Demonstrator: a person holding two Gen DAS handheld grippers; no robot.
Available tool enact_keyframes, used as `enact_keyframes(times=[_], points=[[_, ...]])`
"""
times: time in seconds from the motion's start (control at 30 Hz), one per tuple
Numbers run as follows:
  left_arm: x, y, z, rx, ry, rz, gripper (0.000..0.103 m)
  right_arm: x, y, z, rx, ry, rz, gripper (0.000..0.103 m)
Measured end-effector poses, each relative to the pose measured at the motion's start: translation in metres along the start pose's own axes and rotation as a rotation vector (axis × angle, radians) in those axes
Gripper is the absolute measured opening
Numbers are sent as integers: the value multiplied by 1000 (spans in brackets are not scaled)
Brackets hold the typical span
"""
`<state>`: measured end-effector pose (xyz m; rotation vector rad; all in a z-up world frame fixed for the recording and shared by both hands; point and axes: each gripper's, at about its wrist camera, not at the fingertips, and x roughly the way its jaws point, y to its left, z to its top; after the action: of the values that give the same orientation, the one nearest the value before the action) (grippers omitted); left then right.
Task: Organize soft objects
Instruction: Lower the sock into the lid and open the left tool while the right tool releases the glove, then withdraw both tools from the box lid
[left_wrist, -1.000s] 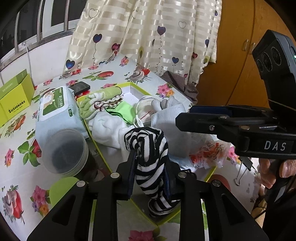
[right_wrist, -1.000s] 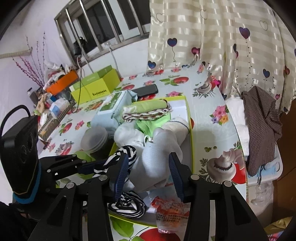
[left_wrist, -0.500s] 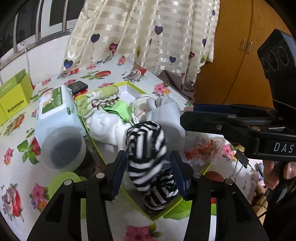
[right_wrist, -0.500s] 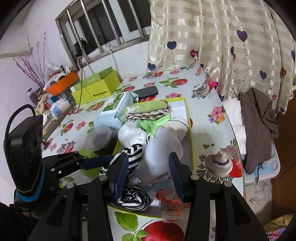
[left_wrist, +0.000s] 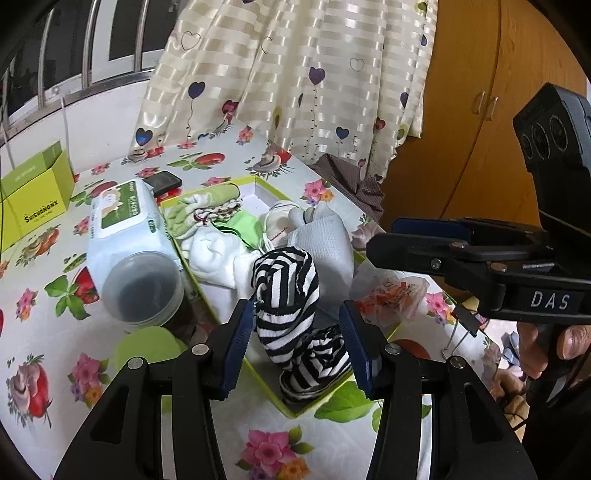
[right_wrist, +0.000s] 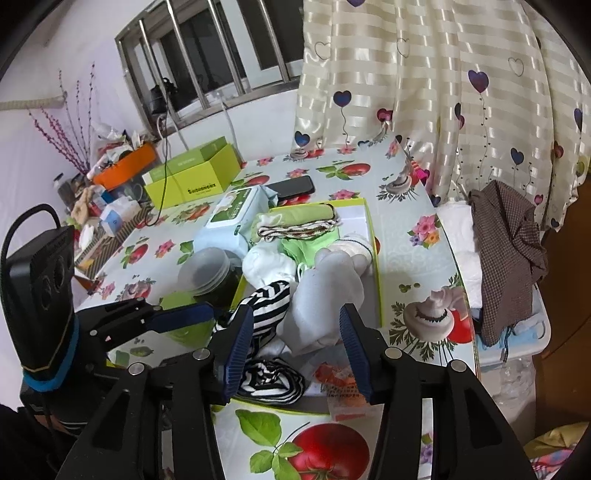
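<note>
While both tools stand apart, the sorting looks well advanced but unfinished. Left tool (left_wrist: 297, 341): pads wide, the black-and-white striped knitted sock (left_wrist: 286, 295) between them, apparently unpressed, its lower end lying in the shallow green-rimmed cardboard box (left_wrist: 295, 408). Right tool (right_wrist: 295, 347): jaws opening around the pale grey sock bundle (right_wrist: 325, 295), not clamped. Green and white socks fill the box toward 12 o'clock. Outstanding, in my judgement: settling these two items flat. At 10 o'clock on the flowered worktop (left_wrist: 258, 435) sits a wet-wipes pack (left_wrist: 123, 218).
</note>
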<state>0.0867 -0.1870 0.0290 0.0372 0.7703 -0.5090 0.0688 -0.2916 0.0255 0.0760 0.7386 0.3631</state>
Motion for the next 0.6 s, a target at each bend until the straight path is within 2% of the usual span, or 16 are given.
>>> enact_keyframes(times=[0.3,0.6], points=[[-24,3,-7,-31,-36,28,50,-14,22,-10,-51,2,-26,60],[-45,11,-24,-84,-55,88,50,-16,55,-35,-142,36,-94,63]])
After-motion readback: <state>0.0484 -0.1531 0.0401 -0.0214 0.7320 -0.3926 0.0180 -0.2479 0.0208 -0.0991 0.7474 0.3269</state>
